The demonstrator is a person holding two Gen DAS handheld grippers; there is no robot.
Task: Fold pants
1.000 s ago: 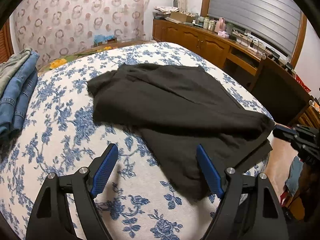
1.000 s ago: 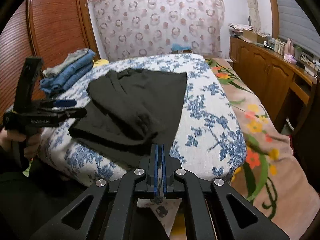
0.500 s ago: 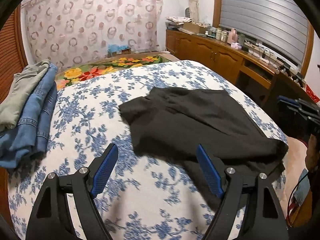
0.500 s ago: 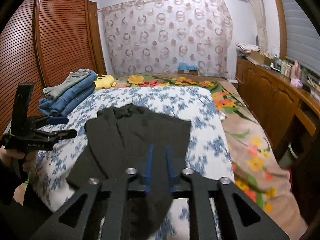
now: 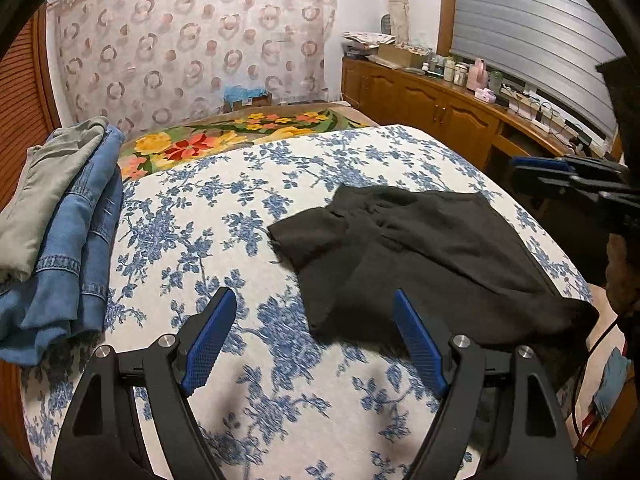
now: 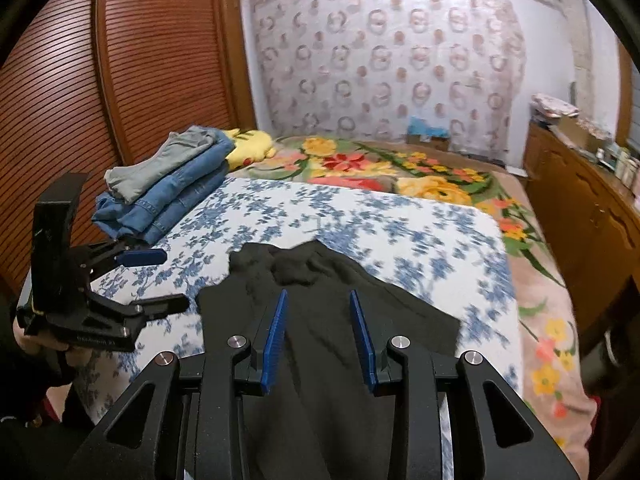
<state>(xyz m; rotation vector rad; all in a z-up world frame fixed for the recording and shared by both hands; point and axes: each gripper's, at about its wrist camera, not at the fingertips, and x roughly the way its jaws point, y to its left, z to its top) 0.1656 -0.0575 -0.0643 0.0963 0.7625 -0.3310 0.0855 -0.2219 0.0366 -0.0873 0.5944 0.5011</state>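
Both grippers, left gripper (image 5: 314, 338) and right gripper (image 6: 319, 336), hover released and empty above the black pants (image 5: 420, 248), lying loosely folded on the bedspread (image 5: 192, 216), probably awaiting the next fold.

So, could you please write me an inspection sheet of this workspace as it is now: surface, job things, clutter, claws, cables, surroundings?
Surface: bed with blue floral sheet; a flowered blanket lies beyond it.
Job's things: black pants lying partly folded and rumpled on the sheet, one part hanging over the near edge.
Clutter: stack of folded jeans at the bed's left side; yellow plush toy behind it.
Claws: left claw open, above the sheet, holding nothing; right claw open above the pants, holding nothing.
Cables: a thin cable near the right hand.
Surroundings: patterned curtain, wooden slatted doors, wooden sideboard with bottles.
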